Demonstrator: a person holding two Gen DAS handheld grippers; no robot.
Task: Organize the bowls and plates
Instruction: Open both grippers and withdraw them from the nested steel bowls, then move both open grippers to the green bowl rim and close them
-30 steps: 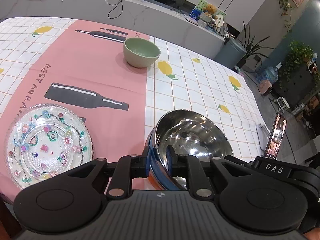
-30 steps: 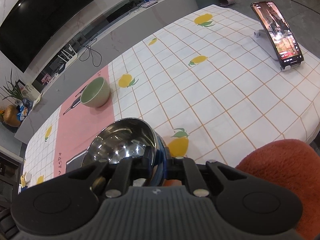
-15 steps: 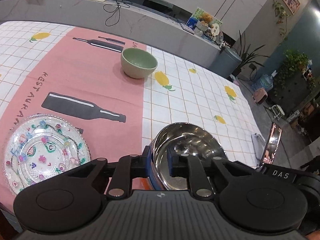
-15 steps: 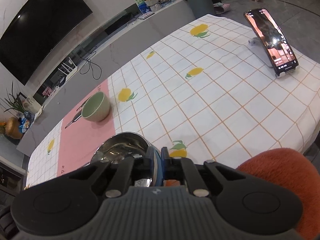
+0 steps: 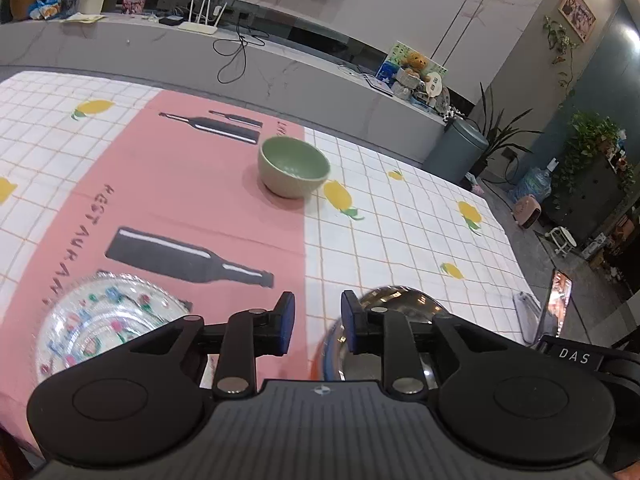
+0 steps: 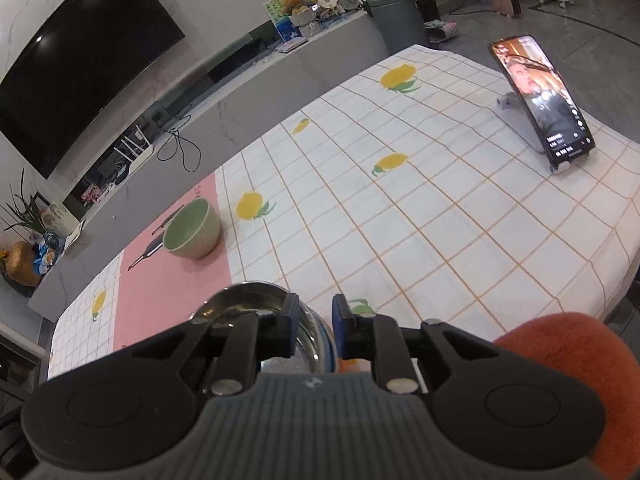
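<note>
Both tools, left (image 5: 316, 322) and right (image 6: 314, 326), are opening off the shiny round steel bowl (image 5: 400, 304); back straight out, leaving it undisturbed on the surface (image 5: 400, 220).

On the table (image 5: 400, 240), bowl (image 5: 294, 166) lies behind plate (image 5: 100, 320) and basin (image 5: 400, 300).

Steel bowl (image 5: 400, 300) upright at near edge, patterned glass plate (image 5: 100, 316) left, green bowl (image 5: 294, 166) beyond

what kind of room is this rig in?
Most likely a home living and dining area: a table under a lemon-print tablecloth, a wall-mounted TV above a long marble console, and potted plants round the edges.
</note>
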